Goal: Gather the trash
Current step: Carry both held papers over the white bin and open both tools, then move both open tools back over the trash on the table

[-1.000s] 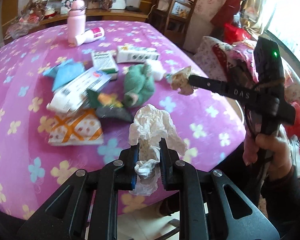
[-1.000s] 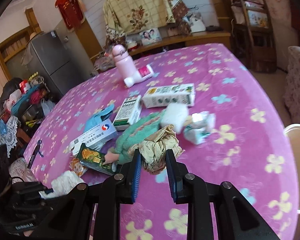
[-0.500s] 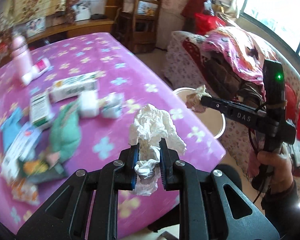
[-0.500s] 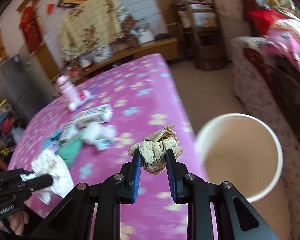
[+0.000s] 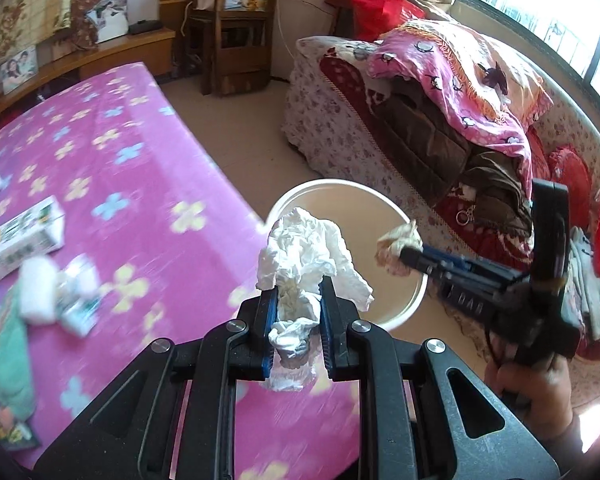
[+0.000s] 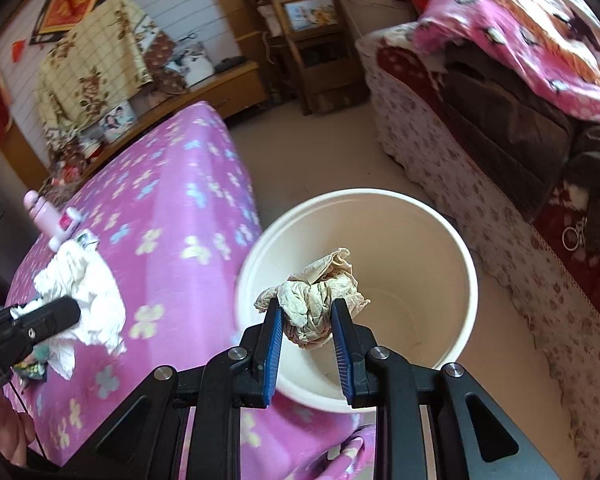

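**Both wads at the bin**

My right gripper (image 6: 306,316) is clamped on the beige paper wad (image 6: 320,300), directly above the open white bin (image 6: 452,236), so this hand is nearer. My left gripper (image 5: 298,312) pinches the white tissue (image 5: 304,252) over the edge of the table with the pink flowered cloth (image 5: 112,168), the bin just beyond. The bin stands on the floor between table and sofa (image 5: 420,152).

white tissue (image 5: 304,248), beige wad (image 6: 320,300), cream bin (image 6: 412,240).

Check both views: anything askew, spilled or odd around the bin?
Nothing stands out. The bin stands upright on the floor beside the table; the right gripper holds a beige wad over it, the left gripper a white tissue.
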`<move>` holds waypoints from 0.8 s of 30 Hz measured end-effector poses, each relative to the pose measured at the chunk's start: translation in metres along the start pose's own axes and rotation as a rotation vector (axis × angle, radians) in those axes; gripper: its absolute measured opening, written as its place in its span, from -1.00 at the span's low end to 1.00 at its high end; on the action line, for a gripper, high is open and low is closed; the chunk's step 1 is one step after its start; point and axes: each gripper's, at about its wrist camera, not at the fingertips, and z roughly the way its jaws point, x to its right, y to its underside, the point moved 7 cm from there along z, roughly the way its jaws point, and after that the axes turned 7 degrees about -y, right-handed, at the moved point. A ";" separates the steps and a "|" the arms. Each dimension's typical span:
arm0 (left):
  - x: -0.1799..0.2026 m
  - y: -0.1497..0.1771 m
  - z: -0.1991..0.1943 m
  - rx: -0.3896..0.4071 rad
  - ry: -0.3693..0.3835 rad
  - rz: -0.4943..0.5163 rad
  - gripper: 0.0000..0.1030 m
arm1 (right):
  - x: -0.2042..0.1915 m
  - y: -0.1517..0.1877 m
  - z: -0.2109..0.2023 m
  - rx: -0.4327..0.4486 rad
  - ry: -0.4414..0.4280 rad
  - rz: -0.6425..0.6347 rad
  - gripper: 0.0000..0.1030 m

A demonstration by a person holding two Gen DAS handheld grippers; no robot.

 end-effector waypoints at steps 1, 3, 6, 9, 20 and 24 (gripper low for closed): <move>0.005 -0.003 0.006 -0.002 0.013 -0.002 -0.68 | 0.005 0.000 0.000 0.002 0.009 0.003 -0.55; 0.013 -0.009 0.018 -0.009 0.038 -0.015 -0.65 | 0.013 -0.002 0.002 0.011 0.033 0.008 -0.55; 0.021 -0.016 0.032 -0.014 0.054 -0.031 -0.45 | 0.022 -0.001 0.005 0.017 0.052 0.025 0.15; 0.020 -0.019 0.039 -0.020 0.095 -0.093 -0.04 | 0.025 0.001 0.003 0.045 0.076 0.019 0.41; -0.001 -0.005 0.024 0.006 -0.030 -0.066 0.02 | 0.004 0.012 0.004 0.033 0.044 0.006 0.41; -0.017 0.002 0.014 0.025 -0.082 -0.067 0.02 | -0.015 0.012 0.000 0.040 0.040 -0.021 0.41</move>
